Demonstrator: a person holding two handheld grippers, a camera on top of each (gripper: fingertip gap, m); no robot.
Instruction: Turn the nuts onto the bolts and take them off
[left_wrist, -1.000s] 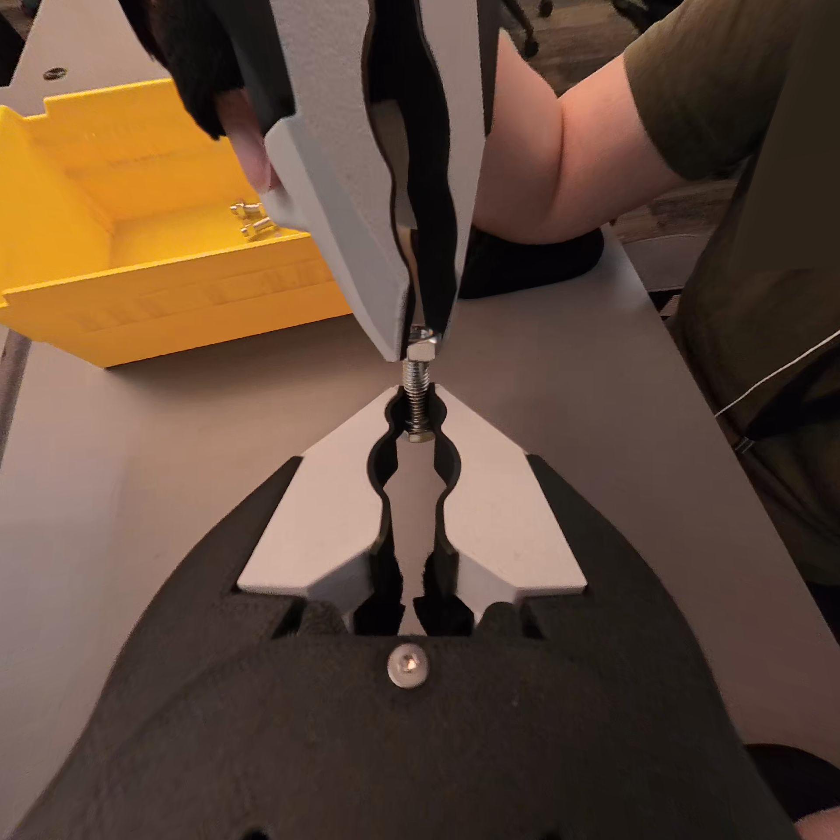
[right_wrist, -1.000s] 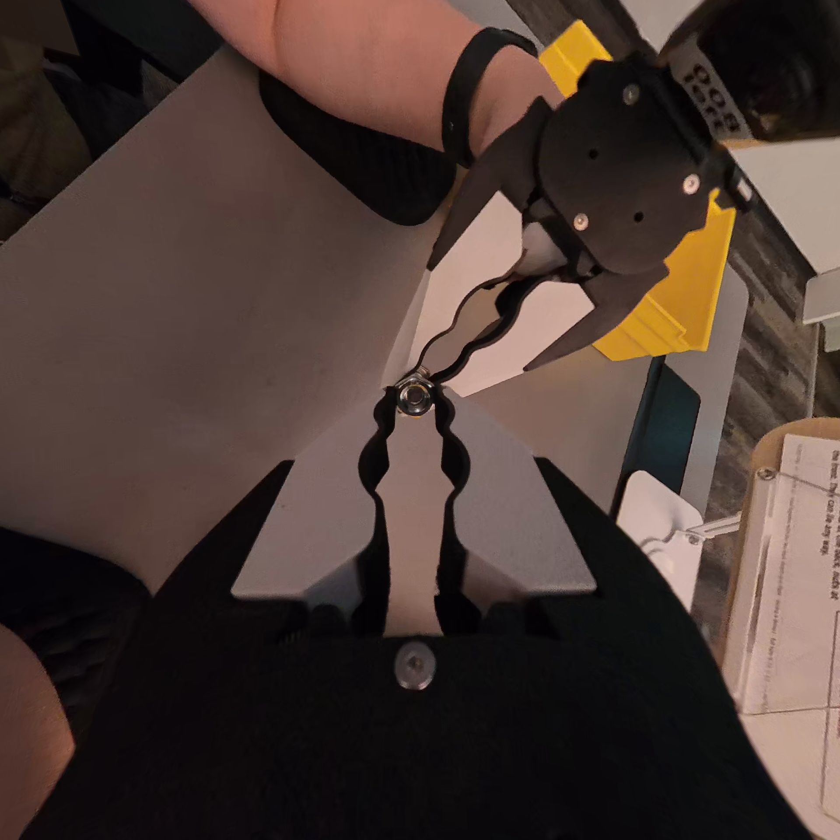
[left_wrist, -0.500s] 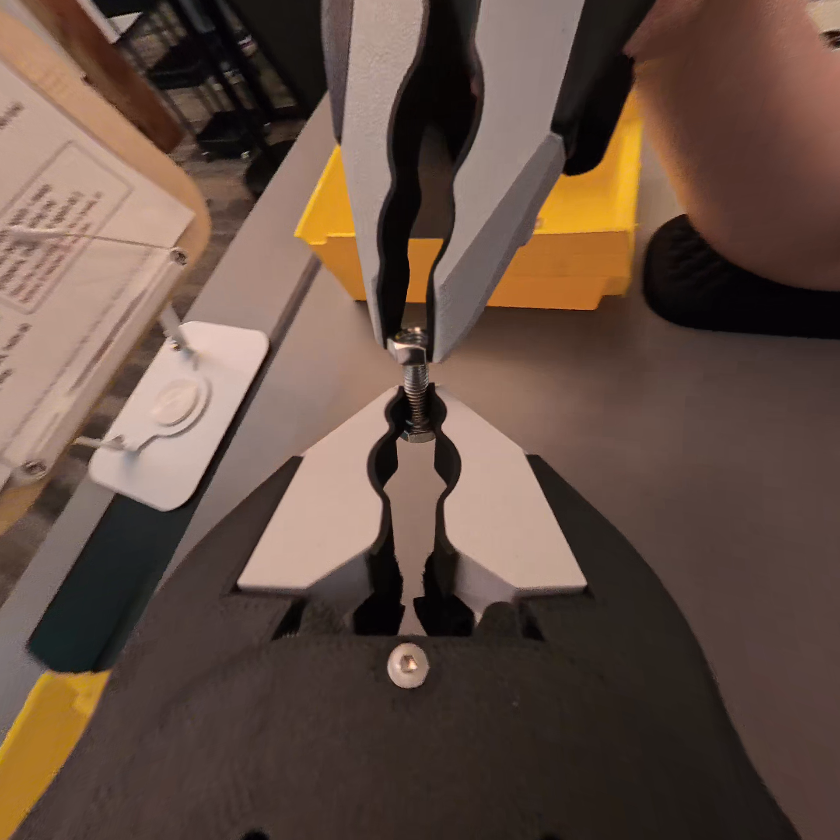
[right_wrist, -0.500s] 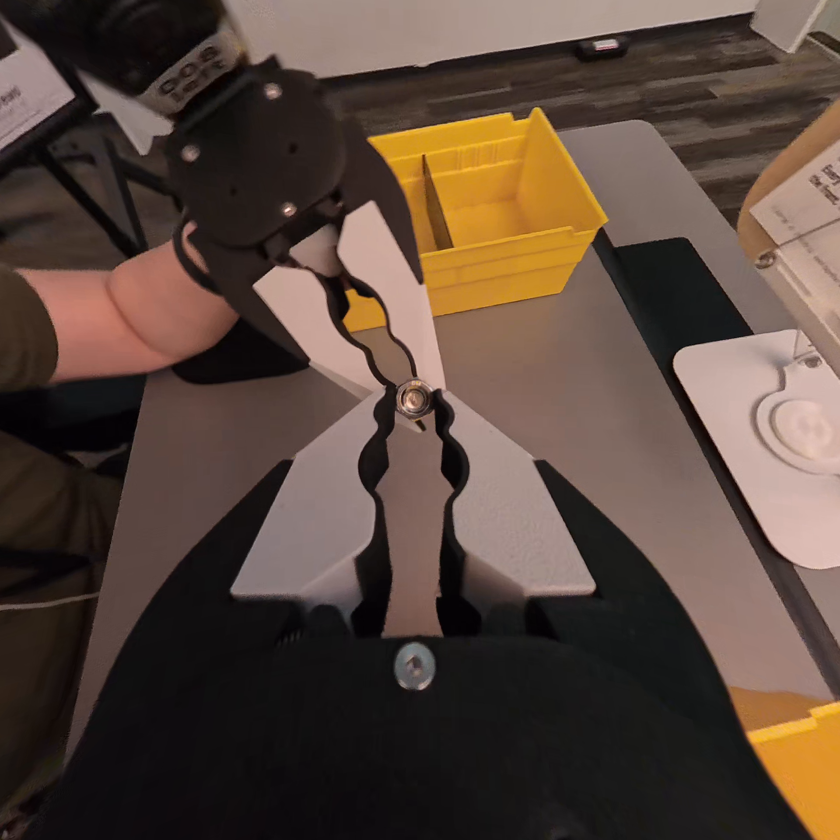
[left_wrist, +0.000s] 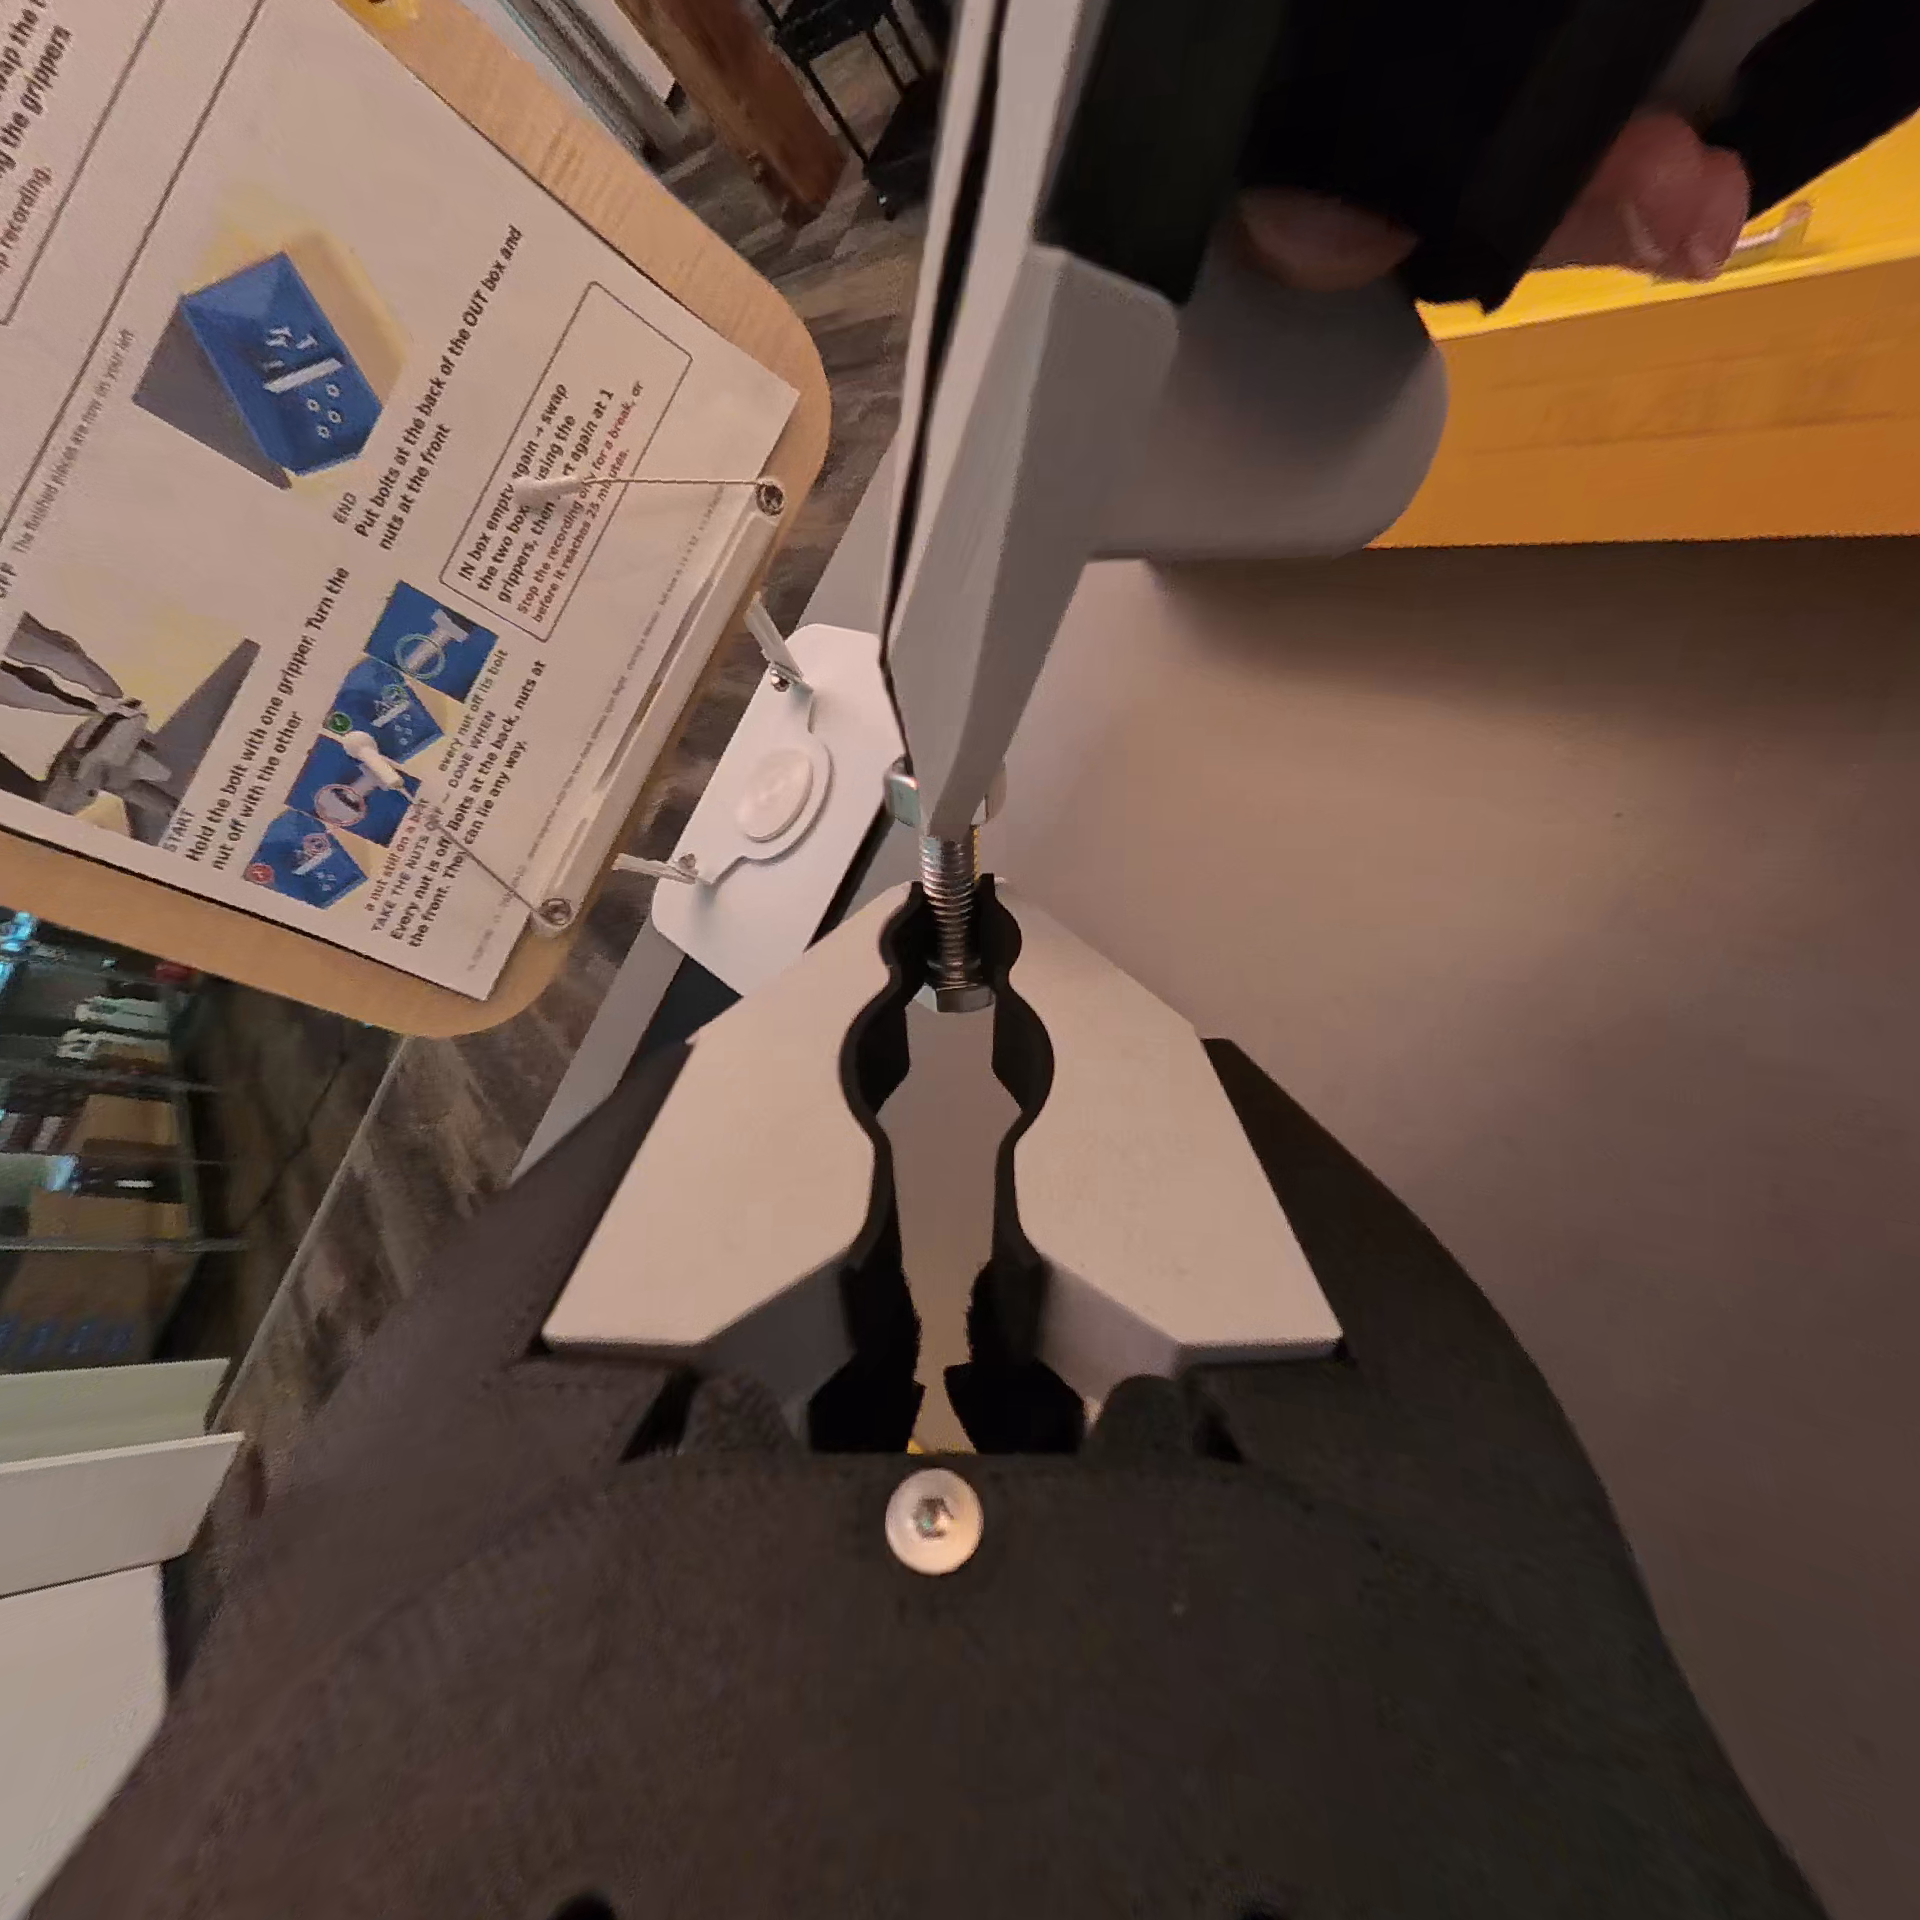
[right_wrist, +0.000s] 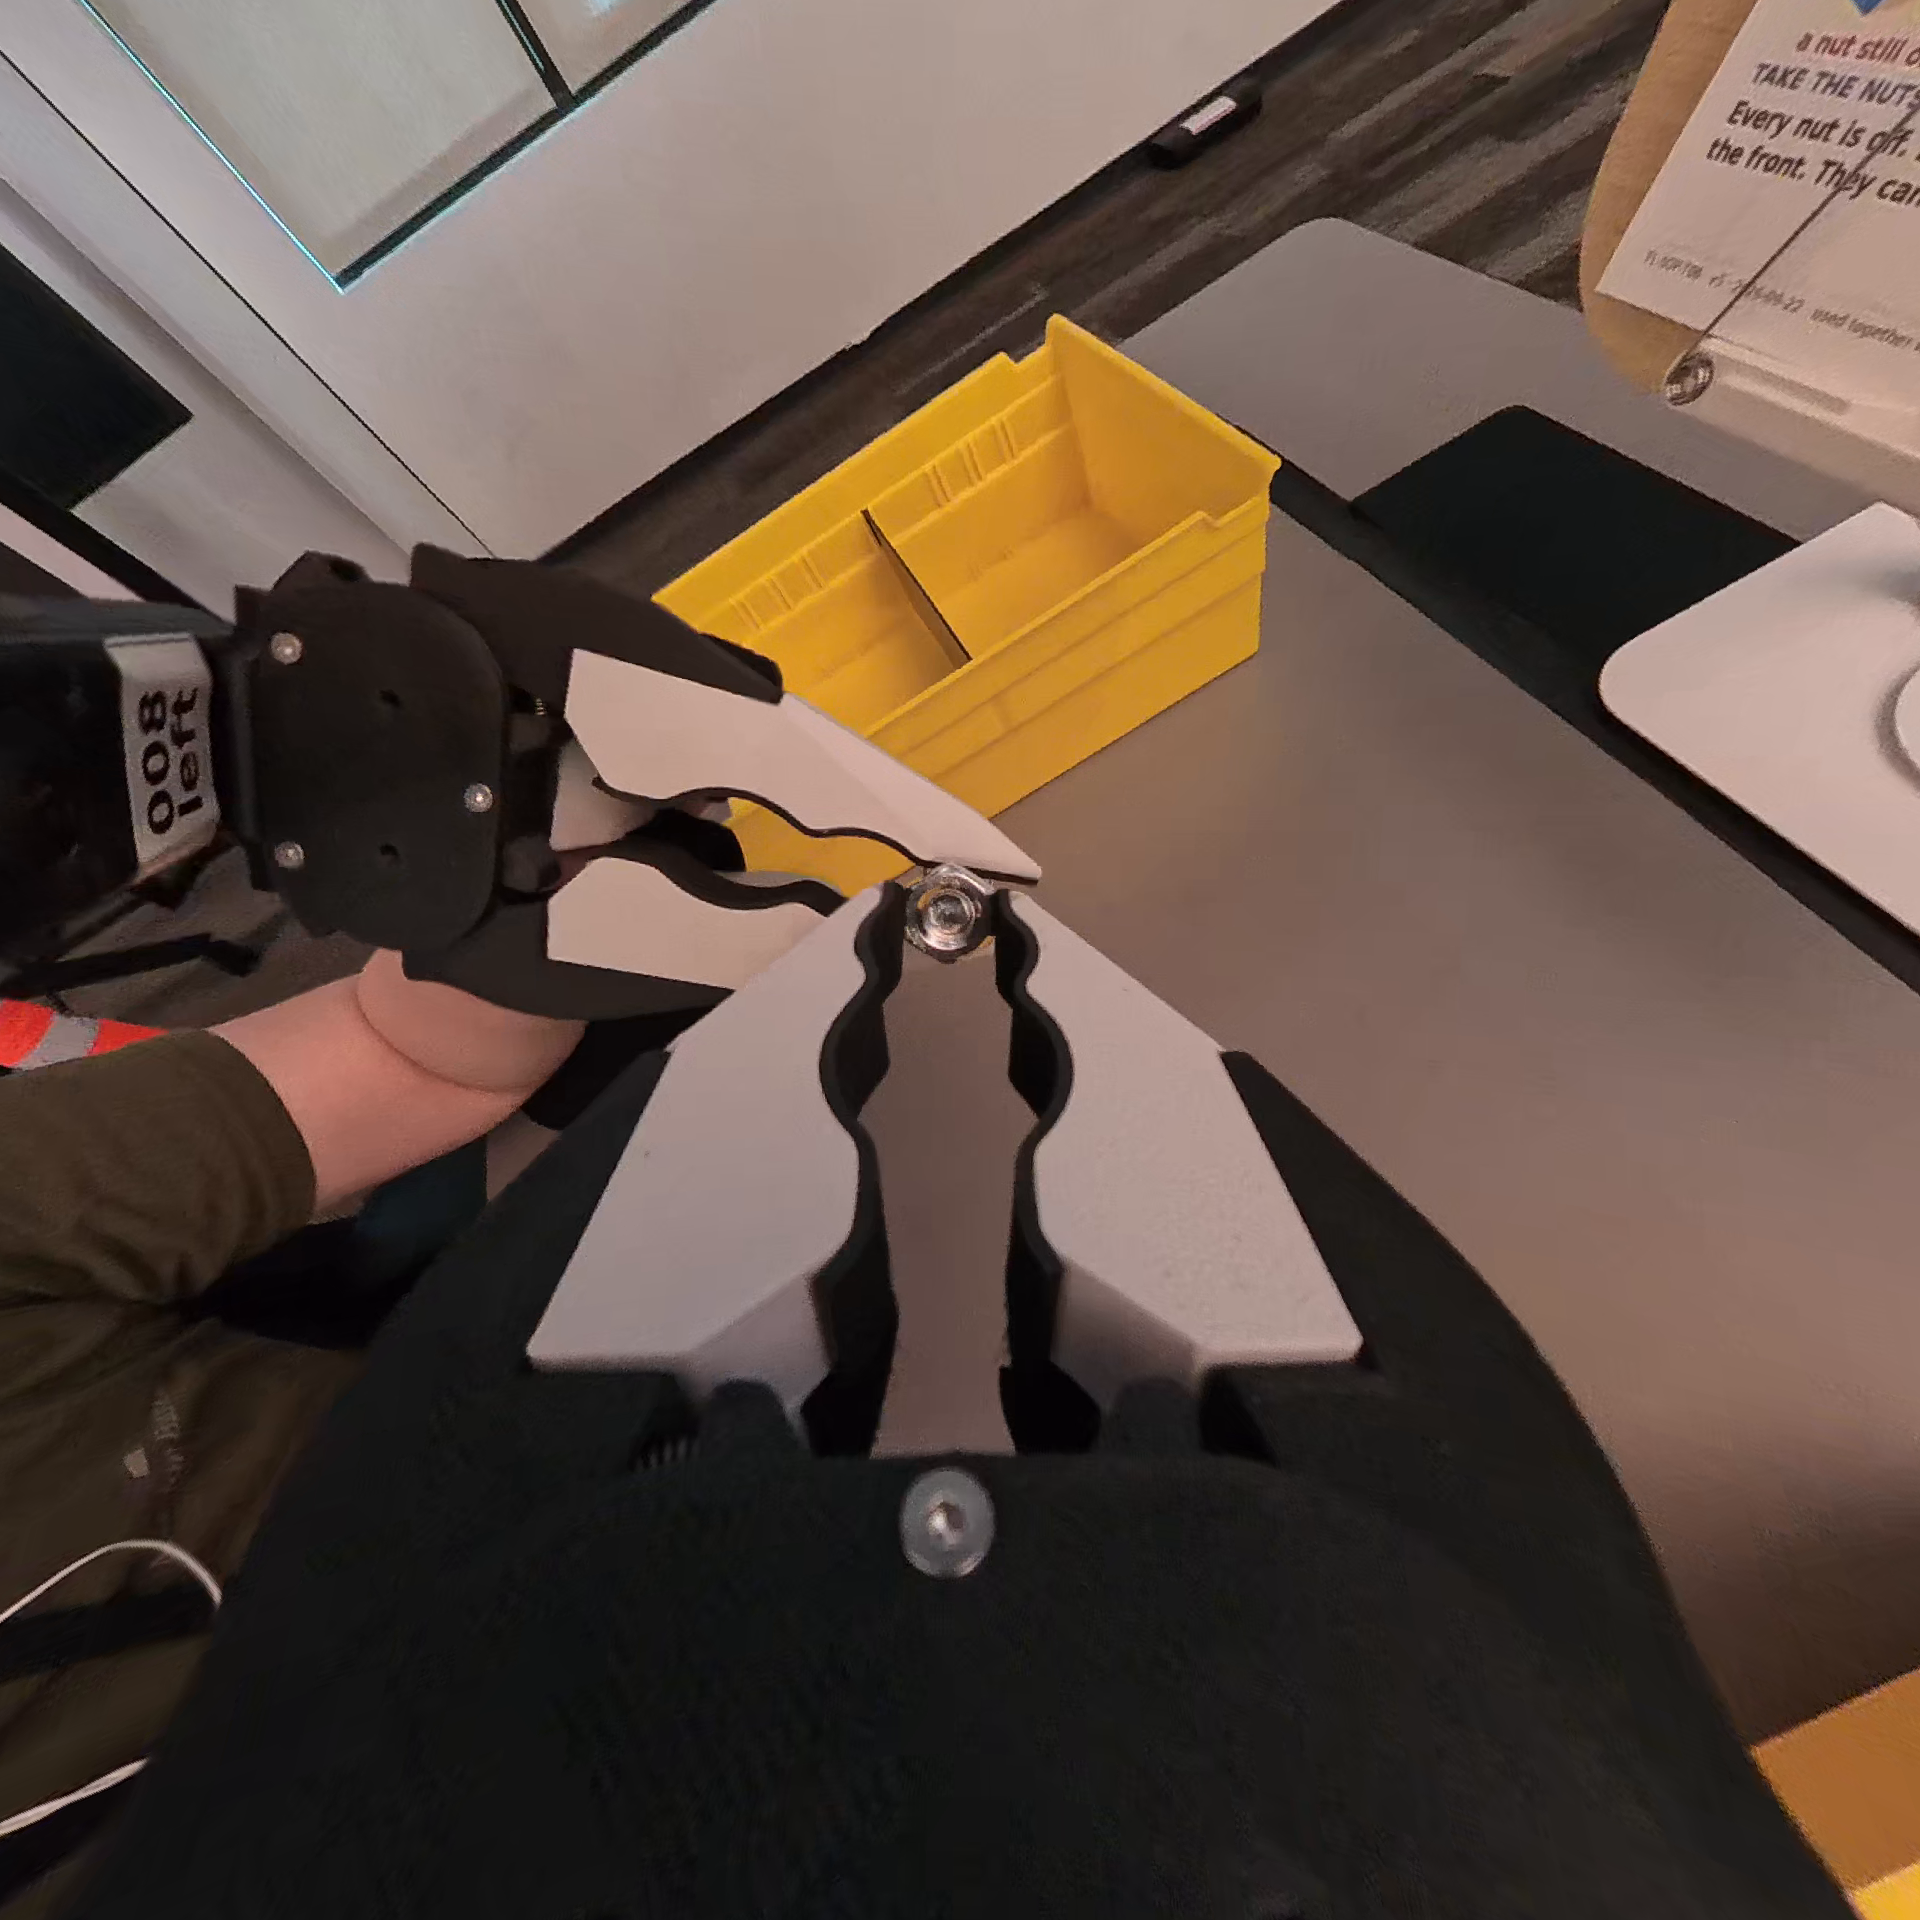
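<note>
A grey worktop (right_wrist: 1455, 935) fills the middle, a white wall (right_wrist: 623, 260) stands upper left, and dark striped floor (right_wrist: 1403, 135) shows at the top.

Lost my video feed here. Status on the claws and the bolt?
Left claw shut on bolt near its head. Right claw shut on nut at the bolt's far end. Both held above grey table. Nothing in the way.

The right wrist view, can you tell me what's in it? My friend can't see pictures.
The right gripper pinches a shiny nut at its fingertips, while the left gripper reaches in from the left to the same spot. Behind them a yellow bin with a divider sits on the grey table, both its compartments looking empty.
</note>
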